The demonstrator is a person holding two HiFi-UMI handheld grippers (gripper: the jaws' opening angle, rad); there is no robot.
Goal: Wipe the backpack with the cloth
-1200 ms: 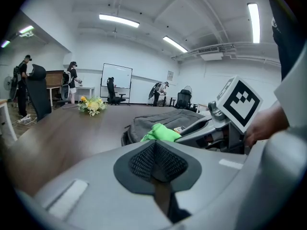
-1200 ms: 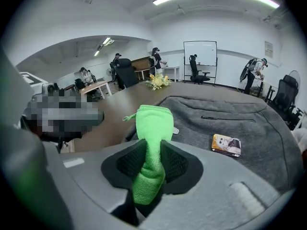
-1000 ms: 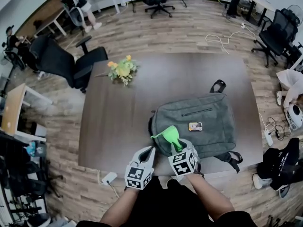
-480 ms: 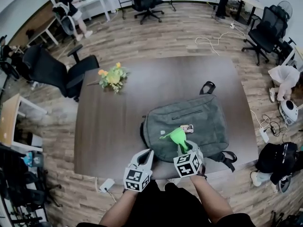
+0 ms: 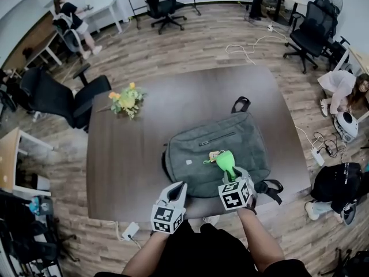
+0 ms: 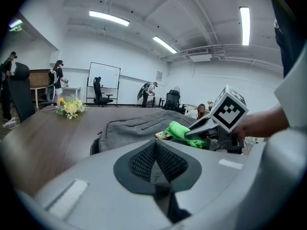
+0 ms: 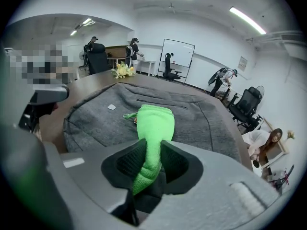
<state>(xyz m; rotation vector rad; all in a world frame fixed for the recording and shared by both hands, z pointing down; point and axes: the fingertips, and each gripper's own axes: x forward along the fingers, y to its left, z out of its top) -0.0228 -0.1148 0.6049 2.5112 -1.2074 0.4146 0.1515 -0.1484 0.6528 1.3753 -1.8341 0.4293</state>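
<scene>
A grey backpack point(image 5: 216, 152) lies flat on the dark table point(image 5: 144, 131), also seen in the right gripper view as the backpack point(image 7: 201, 116) and in the left gripper view as the backpack point(image 6: 129, 126). My right gripper point(image 5: 230, 175) is shut on a bright green cloth point(image 5: 225, 160), held over the bag's near half; the cloth point(image 7: 153, 128) sticks out past the jaws. The cloth point(image 6: 184, 131) shows beside the right gripper point(image 6: 204, 126). My left gripper point(image 5: 179, 190) is shut on nothing, at the table's near edge, left of the bag.
A bunch of yellow flowers point(image 5: 125, 101) lies at the table's far left. A small tag point(image 5: 214, 153) rests on the bag. Office chairs point(image 5: 55, 100) stand around, cables point(image 5: 248, 48) trail on the wooden floor, and a black bag point(image 5: 337, 183) sits at the right.
The right gripper with the green cloth has moved to the right across the backpack. The head view has shifted, so the table sits further left. The left gripper has stayed put.
</scene>
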